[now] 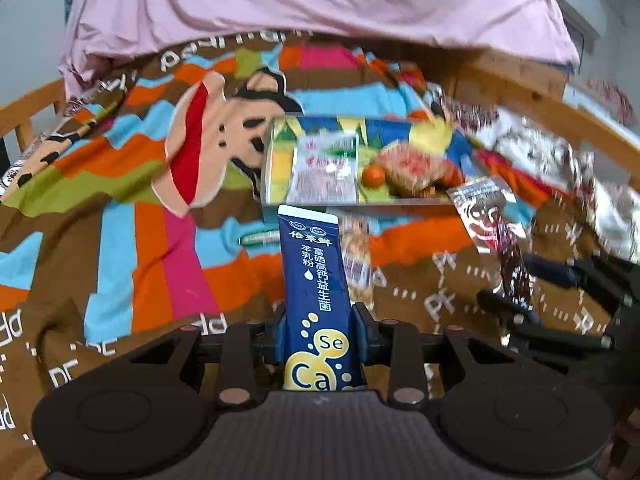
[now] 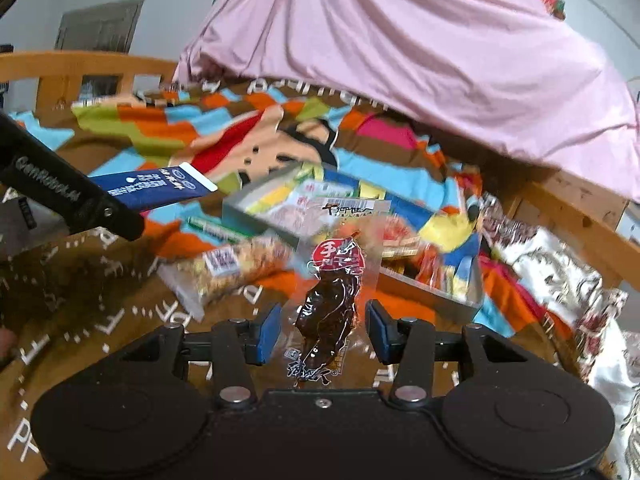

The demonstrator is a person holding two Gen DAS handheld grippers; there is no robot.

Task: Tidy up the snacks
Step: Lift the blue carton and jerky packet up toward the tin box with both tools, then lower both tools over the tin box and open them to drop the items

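Observation:
My left gripper [image 1: 320,320] is shut on a long dark-blue sachet [image 1: 312,272] with yellow circles, held upright above the patterned blanket. In the right wrist view the same sachet [image 2: 160,188] sticks out from a left finger [image 2: 68,192]. My right gripper [image 2: 324,332] is shut on a clear packet with a dark meat snack [image 2: 332,300] and a red label, its plastic edges between the blue pads. That packet [image 1: 492,220] also shows at the right of the left wrist view. Just beyond both grippers lies a shallow grey box [image 2: 432,292] holding several snack packets.
A peanut-bar packet [image 2: 232,268] and a green stick pack [image 2: 216,232] lie on the blanket before the box. Small oranges [image 1: 373,176] sit in the box. A pink sheet [image 1: 320,0] is heaped behind. A wooden bed rail [image 1: 560,108] runs along the right.

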